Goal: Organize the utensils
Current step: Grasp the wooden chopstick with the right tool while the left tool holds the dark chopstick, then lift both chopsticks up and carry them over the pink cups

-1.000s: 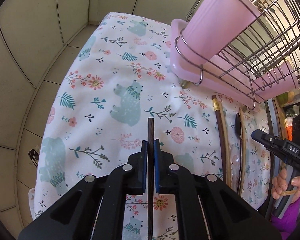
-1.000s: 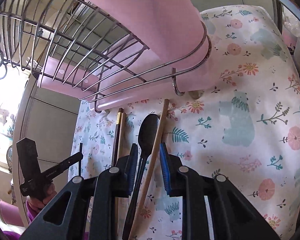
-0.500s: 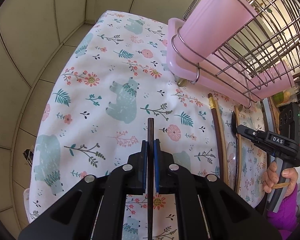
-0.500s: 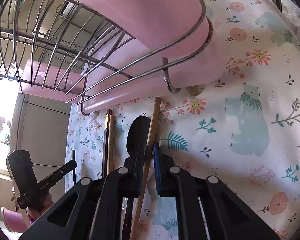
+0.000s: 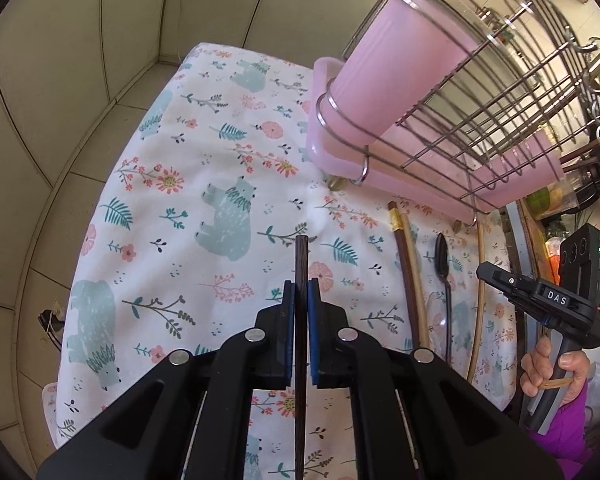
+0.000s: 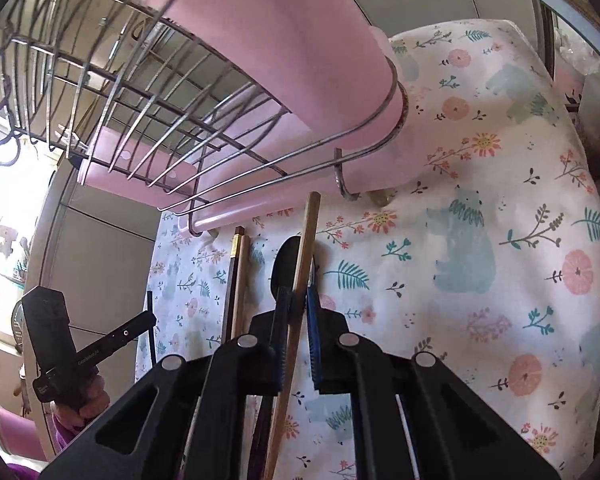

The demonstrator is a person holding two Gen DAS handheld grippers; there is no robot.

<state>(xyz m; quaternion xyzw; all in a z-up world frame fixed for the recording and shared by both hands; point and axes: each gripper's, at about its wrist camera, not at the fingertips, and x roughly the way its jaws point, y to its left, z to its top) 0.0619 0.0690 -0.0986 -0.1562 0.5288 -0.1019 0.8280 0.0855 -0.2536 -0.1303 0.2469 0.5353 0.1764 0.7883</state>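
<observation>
My left gripper (image 5: 301,294) is shut on a dark wooden chopstick (image 5: 301,264), held above the floral cloth. My right gripper (image 6: 298,300) is shut on a light wooden chopstick (image 6: 306,248), lifted with its tip near the rack's base. A black spoon (image 6: 286,266) lies on the cloth just left of it, and it also shows in the left wrist view (image 5: 441,258). A dark and a light chopstick (image 5: 406,268) lie side by side on the cloth. A pink utensil cup (image 5: 396,76) hangs at the corner of the wire dish rack (image 5: 500,92). The right gripper shows in the left wrist view (image 5: 500,276).
The rack stands on a pink drip tray (image 5: 384,184) at the back of the cloth-covered table (image 5: 188,208). Tiled wall and floor lie to the left (image 5: 60,80). The table's left edge drops off near a small dark object (image 5: 50,322). Kitchen items sit at far right (image 5: 572,196).
My right gripper closed on the light chopstick and lifted it. My left gripper, still holding the dark chopstick, rose and drew back a little from the rack.
</observation>
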